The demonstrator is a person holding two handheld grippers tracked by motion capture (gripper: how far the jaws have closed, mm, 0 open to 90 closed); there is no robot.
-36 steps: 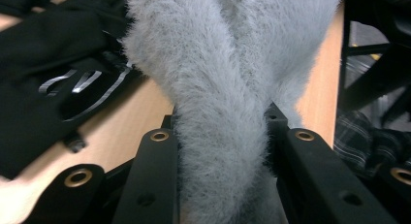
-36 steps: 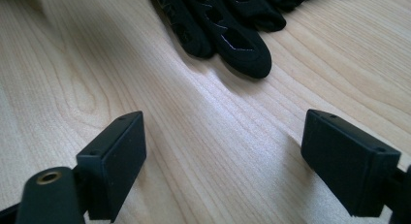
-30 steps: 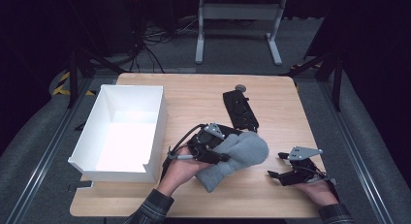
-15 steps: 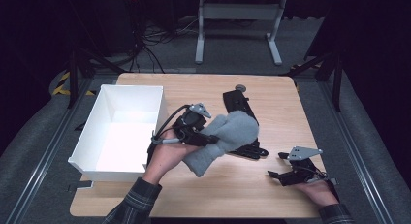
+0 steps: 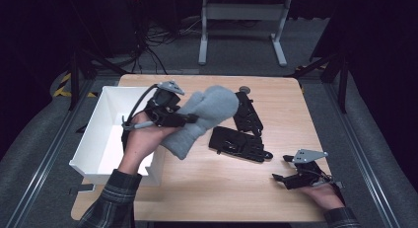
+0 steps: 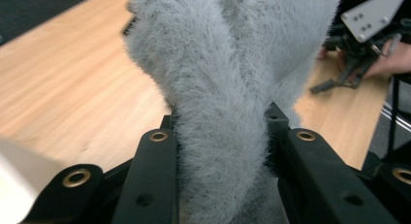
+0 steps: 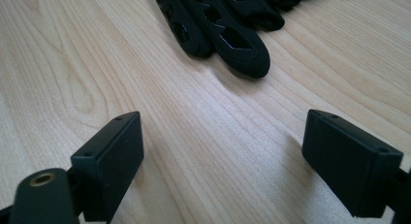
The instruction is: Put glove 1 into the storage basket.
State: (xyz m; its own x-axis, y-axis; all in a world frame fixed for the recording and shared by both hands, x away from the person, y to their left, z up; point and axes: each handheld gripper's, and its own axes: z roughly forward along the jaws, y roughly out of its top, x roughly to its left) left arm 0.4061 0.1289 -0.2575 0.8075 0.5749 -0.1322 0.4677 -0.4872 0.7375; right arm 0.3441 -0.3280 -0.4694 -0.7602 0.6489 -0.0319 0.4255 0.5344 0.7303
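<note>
Presently, grey fuzzy mitten point(image 5: 204, 117): held above the table point(image 5: 197, 188), between the white box point(image 5: 106, 134) and two black gloves point(image 5: 240, 144); left gripper point(image 5: 190, 118) has its jaws clamped on the mitten's cuff end; the fleece bulges between them in the left gripper view point(image 6: 220, 151); right gripper point(image 5: 286, 169) rests at the table's near right corner, jaws spread wide, holding nothing; black glove fingertips point(image 7: 228, 30) lie just ahead of it.
</note>
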